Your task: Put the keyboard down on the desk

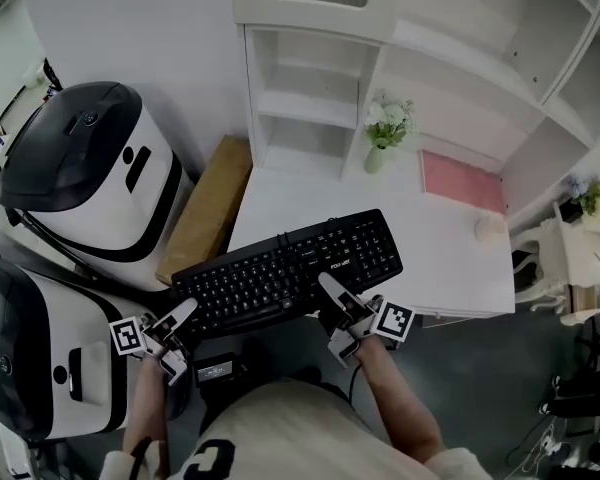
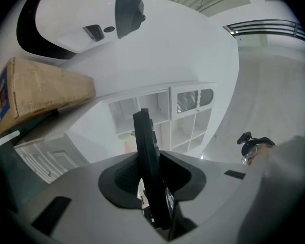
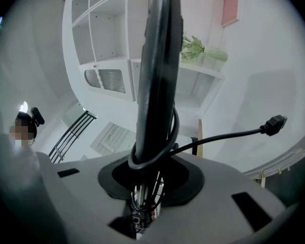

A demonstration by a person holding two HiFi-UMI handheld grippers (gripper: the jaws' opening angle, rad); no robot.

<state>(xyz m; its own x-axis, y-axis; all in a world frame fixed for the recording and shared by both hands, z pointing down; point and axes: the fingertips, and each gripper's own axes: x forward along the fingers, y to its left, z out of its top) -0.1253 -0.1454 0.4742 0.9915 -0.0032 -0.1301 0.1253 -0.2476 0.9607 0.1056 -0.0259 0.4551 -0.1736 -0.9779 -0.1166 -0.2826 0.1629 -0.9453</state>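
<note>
A black keyboard lies slanted across the front left corner of the white desk, its left end past the desk's edge. I cannot tell whether it rests on the desk. My left gripper is shut on its near left edge, and my right gripper is shut on its near edge right of the middle. In the left gripper view the keyboard stands edge-on between the jaws of the left gripper. In the right gripper view the keyboard runs edge-on out of the right gripper, with its cable looped round it and the plug hanging free.
On the desk stand a small vase of flowers, a pink mat and a small white round thing. White shelves rise behind. A cardboard box leans left of the desk, beside two white-and-black machines.
</note>
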